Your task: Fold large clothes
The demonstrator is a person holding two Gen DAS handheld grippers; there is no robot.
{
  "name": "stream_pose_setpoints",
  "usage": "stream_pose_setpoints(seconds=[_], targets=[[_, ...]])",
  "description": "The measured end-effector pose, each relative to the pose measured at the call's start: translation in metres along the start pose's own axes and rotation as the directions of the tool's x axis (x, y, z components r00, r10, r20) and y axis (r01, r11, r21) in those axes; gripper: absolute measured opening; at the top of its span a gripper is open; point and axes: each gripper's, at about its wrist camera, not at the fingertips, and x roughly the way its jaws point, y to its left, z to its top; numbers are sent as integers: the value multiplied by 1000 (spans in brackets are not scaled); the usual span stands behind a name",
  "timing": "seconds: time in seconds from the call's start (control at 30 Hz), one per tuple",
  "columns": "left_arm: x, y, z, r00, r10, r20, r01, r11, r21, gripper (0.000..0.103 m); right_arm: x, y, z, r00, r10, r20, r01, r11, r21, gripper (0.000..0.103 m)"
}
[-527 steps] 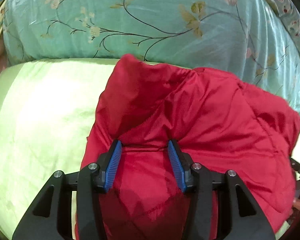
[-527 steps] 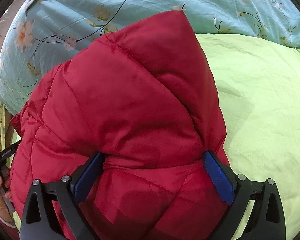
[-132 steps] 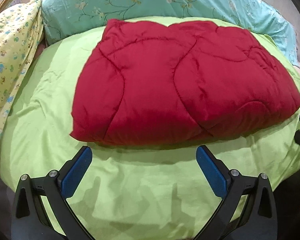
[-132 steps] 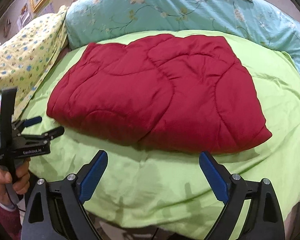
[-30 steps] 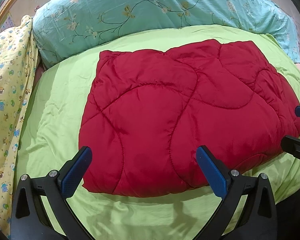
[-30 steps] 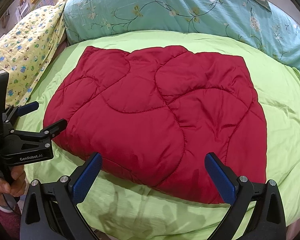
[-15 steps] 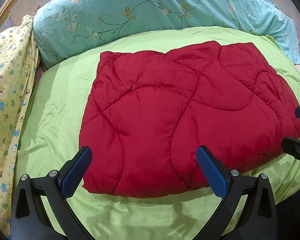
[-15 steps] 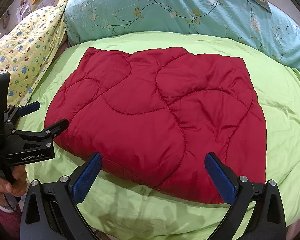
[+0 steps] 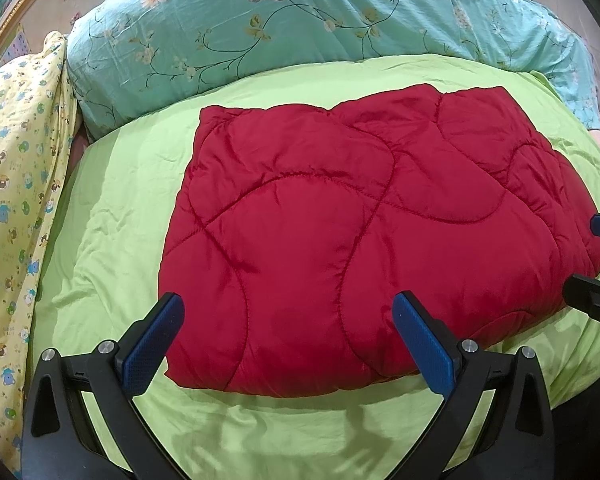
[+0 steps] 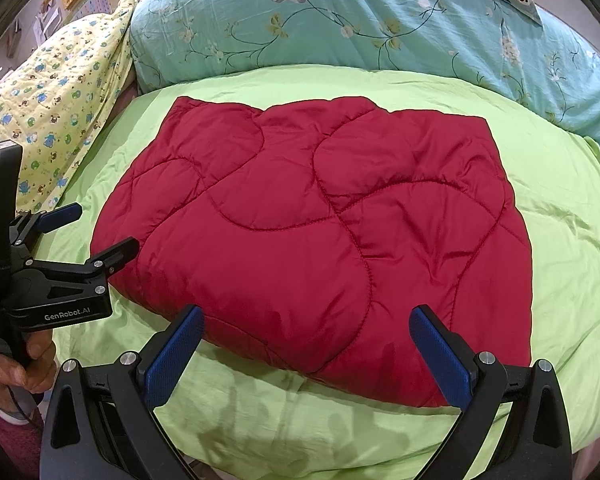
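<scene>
We see the folded red quilted garment [image 9: 364, 236] flat on the green bed [image 9: 112, 208], long axis left-right. Our left hand-held gripper [image 9: 288, 340] and right hand-held gripper [image 10: 306, 344], both released and empty, hover at its near edge, equally close.

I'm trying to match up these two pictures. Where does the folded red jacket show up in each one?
Left wrist view: the red jacket fills the middle, reaching toward the right edge.
Right wrist view: the red jacket lies in the middle, a little nearer the left.
Shared landmark: the teal flowered pillow lies behind it in both.
</scene>
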Motion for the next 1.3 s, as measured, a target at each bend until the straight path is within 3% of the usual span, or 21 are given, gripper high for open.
stream_pose_setpoints(seconds=[1.3], targets=[[-3,-1,2,1000,-1,4,1,1000,0,103,-6,0,2,1000,-2,6,2,1000,7,103]])
